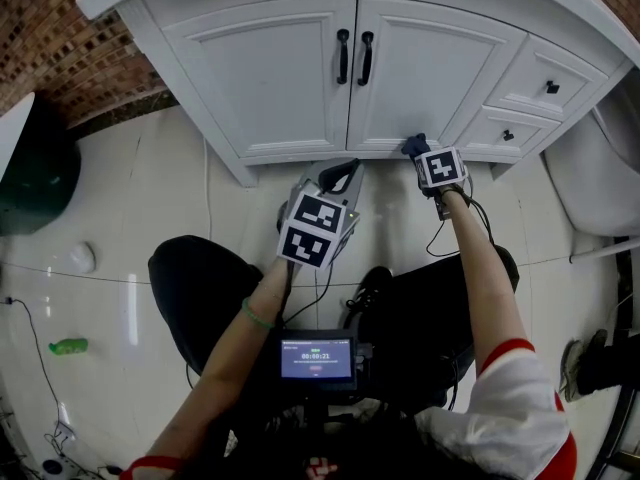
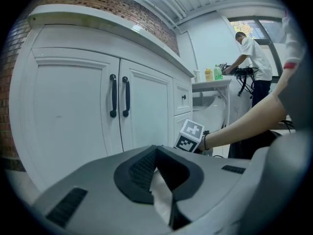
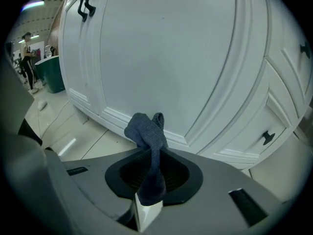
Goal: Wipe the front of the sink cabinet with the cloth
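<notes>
The white sink cabinet (image 1: pixel 290 78) has two doors with black handles (image 1: pixel 354 56) and drawers (image 1: pixel 545 86) on its right. My right gripper (image 1: pixel 416 149) is shut on a dark blue cloth (image 3: pixel 146 131), whose bunched end pokes out past the jaws. The cloth (image 1: pixel 412 144) sits at the bottom rail of the right door (image 3: pixel 166 58), close to or touching it. My left gripper (image 1: pixel 338 176) hovers above the floor just in front of the cabinet's base, left of the right one. Its jaws meet at the tip (image 2: pixel 156 150) with nothing between them.
A dark green bin (image 1: pixel 35 178) stands at the far left. A green bottle (image 1: pixel 68 347) and a small white object (image 1: pixel 80 258) lie on the tiled floor. A white fixture (image 1: pixel 590 188) stands right of the cabinet. A person (image 2: pixel 254 58) works at a far table.
</notes>
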`<state>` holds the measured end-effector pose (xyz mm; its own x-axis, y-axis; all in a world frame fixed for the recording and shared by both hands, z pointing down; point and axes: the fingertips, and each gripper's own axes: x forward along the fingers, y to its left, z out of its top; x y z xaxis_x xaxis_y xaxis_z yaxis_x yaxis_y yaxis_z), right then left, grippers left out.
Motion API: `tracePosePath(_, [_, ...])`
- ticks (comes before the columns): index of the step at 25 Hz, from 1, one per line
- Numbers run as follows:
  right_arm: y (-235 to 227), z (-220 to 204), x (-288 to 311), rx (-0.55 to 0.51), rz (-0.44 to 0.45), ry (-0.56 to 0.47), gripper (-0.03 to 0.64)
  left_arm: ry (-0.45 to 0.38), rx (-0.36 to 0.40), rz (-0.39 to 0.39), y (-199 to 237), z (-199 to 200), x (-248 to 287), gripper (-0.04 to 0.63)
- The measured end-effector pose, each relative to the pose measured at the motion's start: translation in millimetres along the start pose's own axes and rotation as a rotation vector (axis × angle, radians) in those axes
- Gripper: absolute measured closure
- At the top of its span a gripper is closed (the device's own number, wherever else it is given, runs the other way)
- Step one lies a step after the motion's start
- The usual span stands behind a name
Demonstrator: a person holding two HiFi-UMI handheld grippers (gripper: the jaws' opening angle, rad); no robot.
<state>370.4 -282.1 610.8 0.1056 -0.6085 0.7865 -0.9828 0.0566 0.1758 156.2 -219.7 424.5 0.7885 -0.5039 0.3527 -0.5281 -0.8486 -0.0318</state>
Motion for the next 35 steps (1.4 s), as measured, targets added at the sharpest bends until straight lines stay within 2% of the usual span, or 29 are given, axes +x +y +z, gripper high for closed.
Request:
tracePosePath(4, [0.0, 8.9, -3.4, -0.035, -0.011, -0.034, 0.554, 0.005, -0.004, 0.005, 4.7, -3.7, 1.3, 0.575])
tracePosePath(7, [0.7, 16.6, -20.1, -0.037, 0.046, -0.066, 0.554, 0.002, -0.001, 0.005, 6.4, -1.9, 2.9, 0.574])
tracePosePath(9, [-6.9, 33.1, -40.9, -0.040, 0.065, -0.124, 0.554, -0.006, 0.001, 0.005, 5.7, 0.9, 5.0, 0.575])
tracePosePath(20, [-100.7, 151.6, -225.6, 0.008, -0.065, -0.540, 0.554, -0.050, 0.033, -0.052, -32.9, 25.1, 10.4, 0.575])
tracePosePath(26, [-126.6, 197.8, -303.0, 0.008, -0.123, -0.701, 0.554, -0.063, 0.037, -0.054, -41.6, 32.8, 9.0, 0.575])
tracePosePath(30, [-138.9, 201.5, -308.8, 0.030, -0.152, -0.714, 0.554, -0.060, 0.034, -0.058, -45.4, 32.2, 8.4, 0.574])
tracePosePath(35, [-140.6, 170.5, -266.9, 0.086, -0.145, -0.633, 0.554, -0.046, 0.039, -0.065, -47.0, 27.3, 9.7, 0.575])
